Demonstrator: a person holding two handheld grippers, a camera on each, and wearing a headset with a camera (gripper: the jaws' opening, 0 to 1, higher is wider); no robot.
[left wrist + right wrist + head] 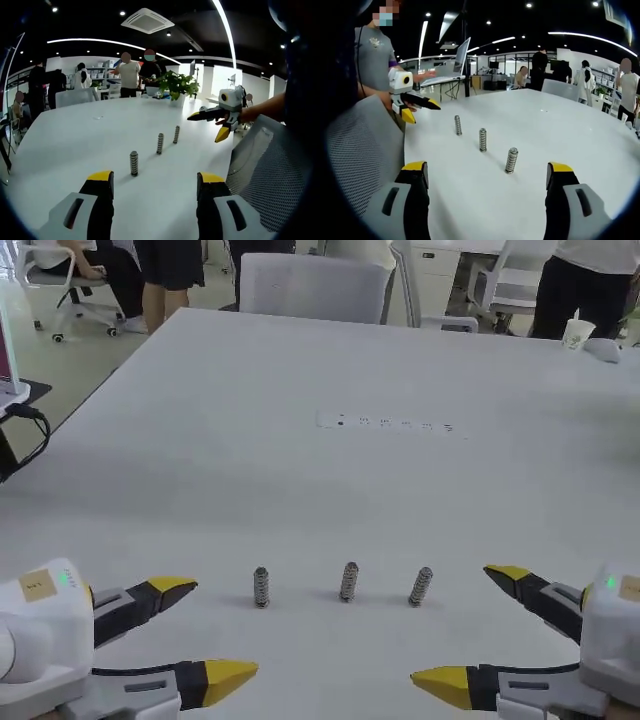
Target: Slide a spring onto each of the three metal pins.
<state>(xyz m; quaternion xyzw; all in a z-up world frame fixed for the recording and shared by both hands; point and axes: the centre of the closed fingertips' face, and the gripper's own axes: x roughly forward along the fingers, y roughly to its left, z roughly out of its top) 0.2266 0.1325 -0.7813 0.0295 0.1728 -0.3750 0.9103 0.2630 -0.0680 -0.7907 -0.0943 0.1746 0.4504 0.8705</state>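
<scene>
Three upright pins stand in a row near the table's front edge, each wearing a coiled spring: the left spring (261, 587), the middle spring (348, 582) and the right spring (421, 586). My left gripper (200, 630) hangs open to the left of the row, nothing between its yellow-tipped jaws. My right gripper (478, 630) is open to the right of the row, holding nothing. In the left gripper view the nearest spring (134, 163) stands ahead between the jaws, and the right gripper (212, 122) shows beyond. In the right gripper view the nearest spring (511, 160) is ahead, with the left gripper (420, 111) behind.
The white table (320, 470) has a flush power strip (390, 423) in its middle. A grey chair (312, 285) stands at the far edge and a paper cup (577, 333) at the far right. People stand and sit beyond. A mesh chair back (365, 150) is close by.
</scene>
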